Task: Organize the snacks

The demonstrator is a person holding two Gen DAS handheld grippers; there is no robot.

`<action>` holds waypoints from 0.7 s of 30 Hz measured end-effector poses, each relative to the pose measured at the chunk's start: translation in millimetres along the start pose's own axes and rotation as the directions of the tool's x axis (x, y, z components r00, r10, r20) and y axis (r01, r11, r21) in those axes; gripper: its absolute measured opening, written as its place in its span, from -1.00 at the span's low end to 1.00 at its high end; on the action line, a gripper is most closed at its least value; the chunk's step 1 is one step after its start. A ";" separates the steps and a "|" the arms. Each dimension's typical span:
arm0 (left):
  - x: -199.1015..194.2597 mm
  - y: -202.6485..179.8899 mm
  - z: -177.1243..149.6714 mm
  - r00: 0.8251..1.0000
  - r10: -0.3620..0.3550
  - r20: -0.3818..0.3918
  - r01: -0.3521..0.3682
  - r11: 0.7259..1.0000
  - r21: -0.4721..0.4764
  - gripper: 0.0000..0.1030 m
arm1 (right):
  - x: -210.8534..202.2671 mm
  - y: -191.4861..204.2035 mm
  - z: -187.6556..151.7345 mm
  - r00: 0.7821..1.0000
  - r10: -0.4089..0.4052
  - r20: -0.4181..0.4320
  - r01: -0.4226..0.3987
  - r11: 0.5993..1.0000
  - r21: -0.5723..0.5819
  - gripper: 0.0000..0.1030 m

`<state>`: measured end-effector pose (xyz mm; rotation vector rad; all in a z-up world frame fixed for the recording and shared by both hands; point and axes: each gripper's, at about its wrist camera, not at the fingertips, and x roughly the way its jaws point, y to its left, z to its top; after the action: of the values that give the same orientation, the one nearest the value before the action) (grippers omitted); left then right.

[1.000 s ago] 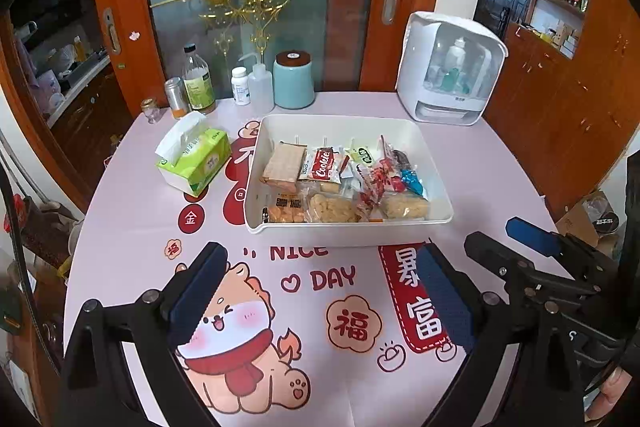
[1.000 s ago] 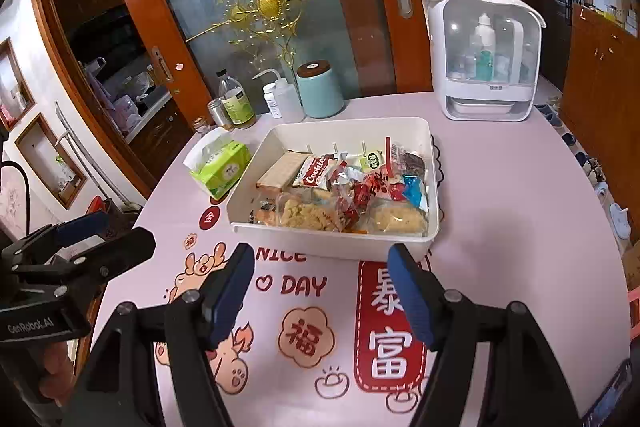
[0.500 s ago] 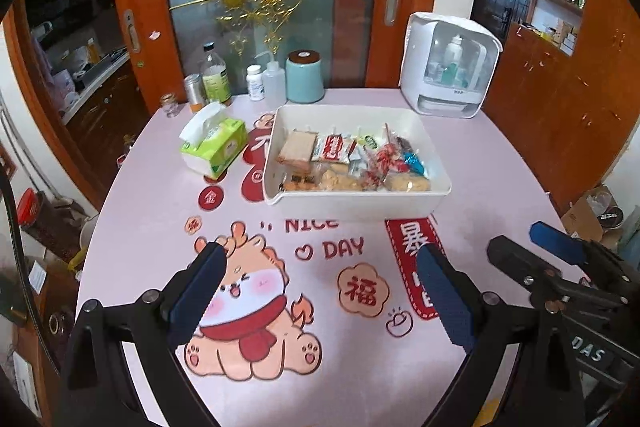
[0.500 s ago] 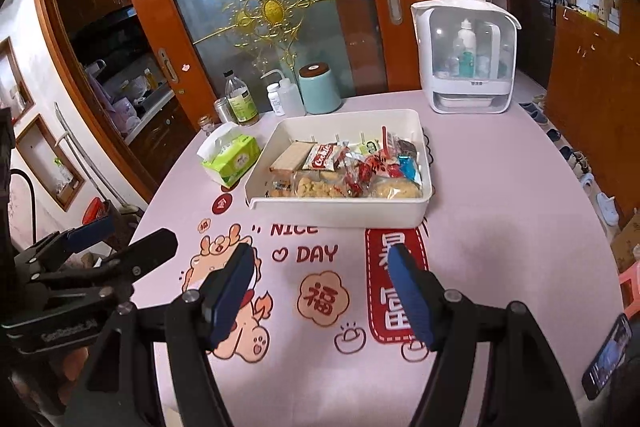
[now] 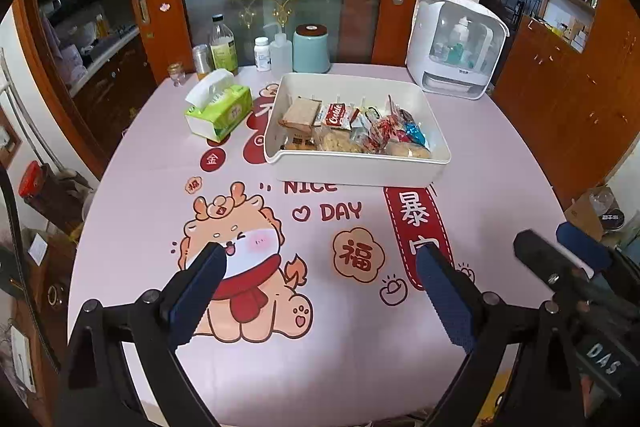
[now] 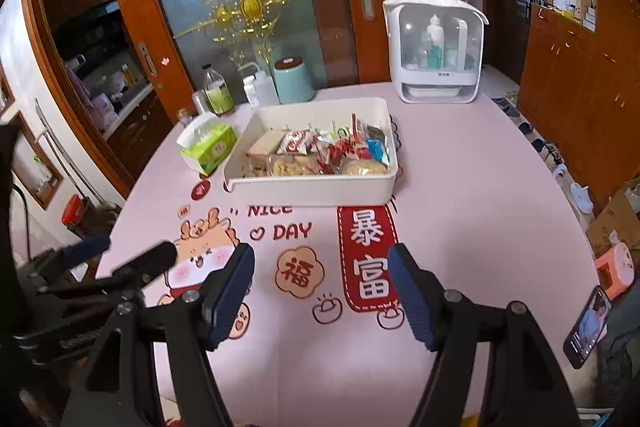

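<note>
- Right now my left gripper (image 5: 316,283) hangs with its jaws spread wide and nothing between them, above the printed tablecloth (image 5: 152,187) near the table's 6 o'clock edge.
- My right gripper (image 6: 320,285) is the same: jaws apart, empty, over the red banner print, well short of the goods.
- The snacks (image 5: 356,131) all sit in the white bin (image 5: 352,169), which stands toward 12 o'clock from both grippers, just past the "NICE DAY" lettering; they crowd the near half of the bin, and the far half looks bare.
- I judge these packets light and soft: thin crinkly wrappers, likely slick, with crumbly biscuits or puffed cakes inside that a hard squeeze would crush.
- The flat brown cracker pack (image 5: 300,113) at the bin's 10 o'clock corner looks the stiffest; I would take it across its short sides.
- The red-and-white cookie pouch (image 5: 334,115) I would pinch by its sealed end flap, not the belly.
- The pale round cakes (image 6: 364,167) lie against the near wall, so I would come down from above, since that wall blocks a low approach.
- The bin itself looks rigid; if it must shift, the rim lip at 6 o'clock is my hold.
- The green tissue pack (image 5: 218,109) at 10 o'clock of the bin stays out of it.
</note>
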<state>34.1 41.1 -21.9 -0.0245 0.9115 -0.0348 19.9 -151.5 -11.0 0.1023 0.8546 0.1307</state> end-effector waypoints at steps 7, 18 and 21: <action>0.6 -0.3 0.1 1.000 0.011 -0.006 -0.011 1.000 0.005 0.85 | 7.2 -0.7 -3.3 1.000 -0.013 -0.026 0.013 1.000 0.004 0.36; 3.8 0.6 0.5 1.000 0.012 -0.022 -0.012 1.000 -0.002 0.85 | 9.4 -2.2 0.5 0.999 -0.022 -0.029 0.022 1.000 -0.001 0.36; 5.0 0.2 1.2 1.000 0.016 -0.026 -0.016 1.000 -0.003 0.85 | 9.8 -2.6 0.9 0.999 -0.025 -0.028 0.024 1.000 -0.004 0.36</action>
<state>38.1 41.1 -25.1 -0.0198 0.9372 -0.0193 27.2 -152.6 -18.0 0.0871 0.8837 0.1108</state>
